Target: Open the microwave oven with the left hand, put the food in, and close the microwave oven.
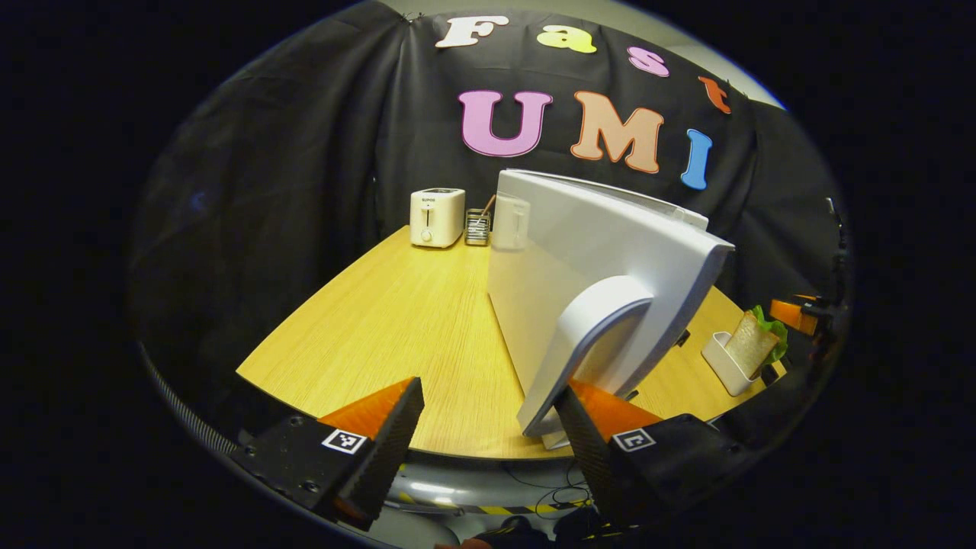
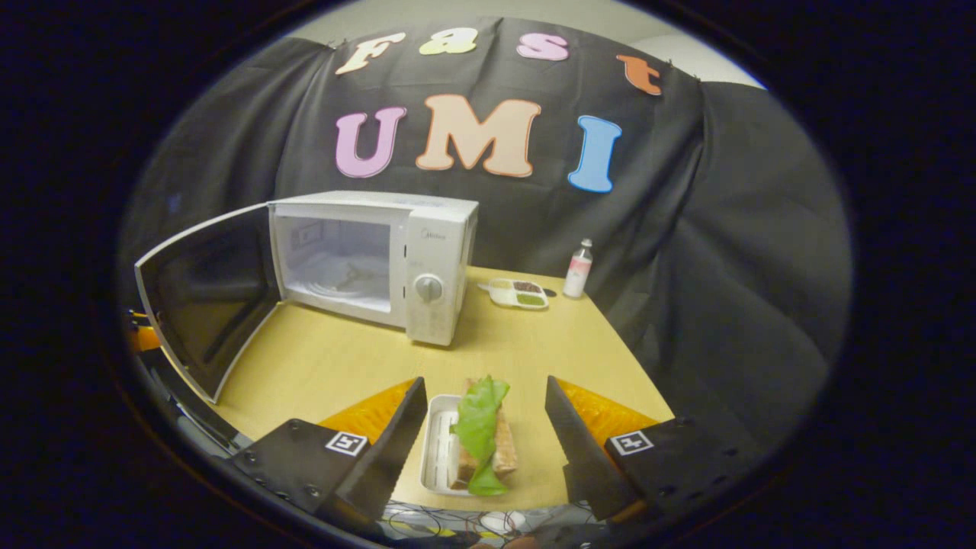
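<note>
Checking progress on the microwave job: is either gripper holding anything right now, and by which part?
Nothing is held. The left gripper is open beside the door handle; the right gripper is open around the sandwich tray.

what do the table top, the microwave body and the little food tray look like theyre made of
Table top: pale wood or wood-look laminate, going by the fine straight grain and low sheen.
Microwave: white casing, smooth, painted metal or plastic; cannot tell which. Its open door looks like glossy moulded plastic.
Food tray: white, thin-walled, probably plastic, holding a sandwich.
</note>
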